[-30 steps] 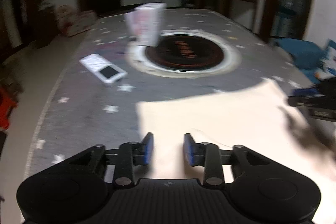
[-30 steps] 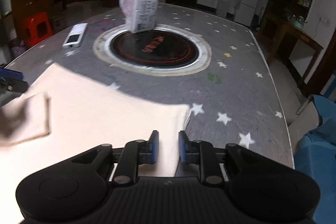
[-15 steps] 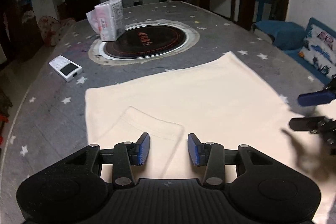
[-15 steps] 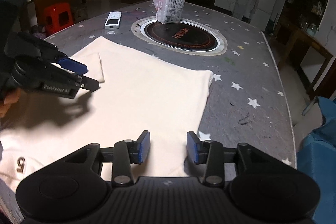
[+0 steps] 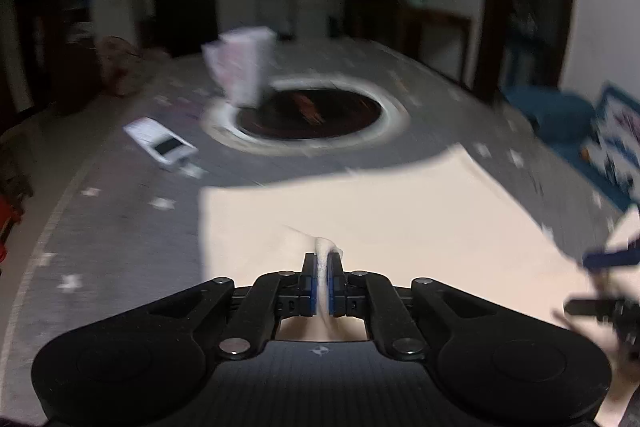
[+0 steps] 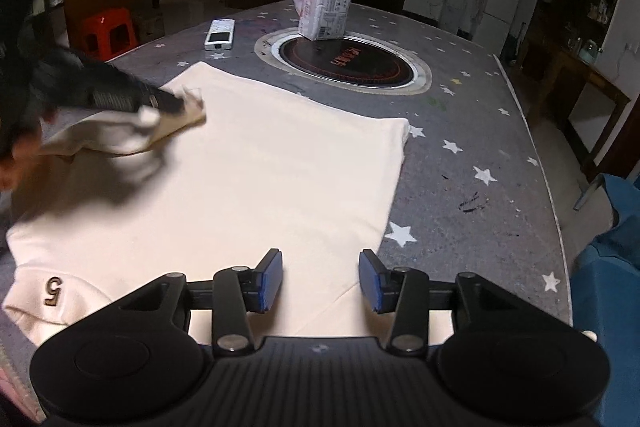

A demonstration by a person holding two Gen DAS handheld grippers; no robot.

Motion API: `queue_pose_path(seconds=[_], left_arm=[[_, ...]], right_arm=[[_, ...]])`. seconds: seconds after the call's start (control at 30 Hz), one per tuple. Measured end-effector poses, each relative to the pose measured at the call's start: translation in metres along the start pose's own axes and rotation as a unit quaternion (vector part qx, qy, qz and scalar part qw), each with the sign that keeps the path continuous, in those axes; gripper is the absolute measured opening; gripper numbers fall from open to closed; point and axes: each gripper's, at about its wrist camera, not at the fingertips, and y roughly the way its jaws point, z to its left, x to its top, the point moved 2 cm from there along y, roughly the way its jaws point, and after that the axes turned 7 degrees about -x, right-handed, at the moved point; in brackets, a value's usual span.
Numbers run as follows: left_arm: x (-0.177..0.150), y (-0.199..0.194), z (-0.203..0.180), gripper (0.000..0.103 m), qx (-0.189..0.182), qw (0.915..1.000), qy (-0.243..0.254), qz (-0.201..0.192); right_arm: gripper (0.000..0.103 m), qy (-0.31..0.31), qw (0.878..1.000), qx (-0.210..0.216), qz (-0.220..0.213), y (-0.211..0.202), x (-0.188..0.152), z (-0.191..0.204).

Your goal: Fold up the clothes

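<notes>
A cream shirt (image 6: 260, 179) lies spread on the star-patterned table (image 6: 472, 131), with a brown "5" near its front left corner. In the left wrist view my left gripper (image 5: 322, 263) is shut on a raised pinch of the shirt's folded sleeve (image 5: 326, 247). The right wrist view shows that gripper (image 6: 168, 103) blurred at the shirt's far left edge, with the sleeve lifted off the cloth. My right gripper (image 6: 320, 279) hovers over the shirt's near right edge. Its jaws are opening, and the pads are not pressing on the cloth below them.
A wrapped tissue pack (image 6: 326, 9) stands on the rim of a round inset hob (image 6: 344, 61). A white remote (image 6: 220, 34) lies to the hob's left. A red stool (image 6: 108, 33) stands beyond the table's left side, and blue upholstery (image 6: 608, 267) borders the right edge.
The left gripper's jaws have closed on the folded sleeve and raised it. The right gripper's jaws have spread wider and it has pulled back towards the shirt's near edge.
</notes>
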Motion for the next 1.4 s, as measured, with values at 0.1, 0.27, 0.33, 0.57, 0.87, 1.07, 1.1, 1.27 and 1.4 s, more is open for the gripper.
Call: queue_pose_path(seconds=[0.1,0.27,0.33,0.57,0.87,1.07,1.1,1.27,1.4], left_arm=[[0.004,-0.036,0.027,0.005,0.020,0.9984,-0.039,-0.037],[-0.007,-0.101,0.066,0.005,0.062,0.9906,-0.085,-0.086],[-0.016,-0.122,0.080,0.005,0.083,0.9870,-0.098,-0.098],[-0.054,-0.166,0.129,0.005,0.143,0.9749,-0.142,-0.095],[-0.083,-0.171,0.171,0.005,0.174,0.9707,-0.158,-0.048],[-0.085,-0.163,0.176,0.009,0.194,0.9694,-0.146,-0.034],[-0.084,-0.163,0.176,0.009,0.197,0.9689,-0.146,-0.034],[-0.086,-0.165,0.184,0.014,0.191,0.9674,-0.164,-0.033],[-0.090,-0.160,0.191,0.042,0.179,0.9663,-0.183,-0.024]], right_arm=[[0.043,-0.004,1.000,0.000,-0.005,-0.004,0.000,0.003],[0.043,-0.004,1.000,0.001,-0.006,-0.008,-0.003,0.006],[0.043,-0.007,1.000,0.000,-0.004,-0.008,-0.005,0.008],[0.050,-0.017,1.000,-0.001,0.000,-0.012,-0.011,0.017],[0.054,-0.053,0.998,0.037,-0.005,-0.029,-0.013,0.042],[0.054,-0.094,0.990,0.101,-0.017,-0.041,-0.013,0.073],[0.054,-0.095,0.988,0.116,-0.014,-0.042,-0.013,0.078],[0.054,-0.123,0.979,0.163,-0.024,-0.050,-0.018,0.102],[0.054,-0.156,0.971,0.176,-0.048,-0.061,-0.017,0.117]])
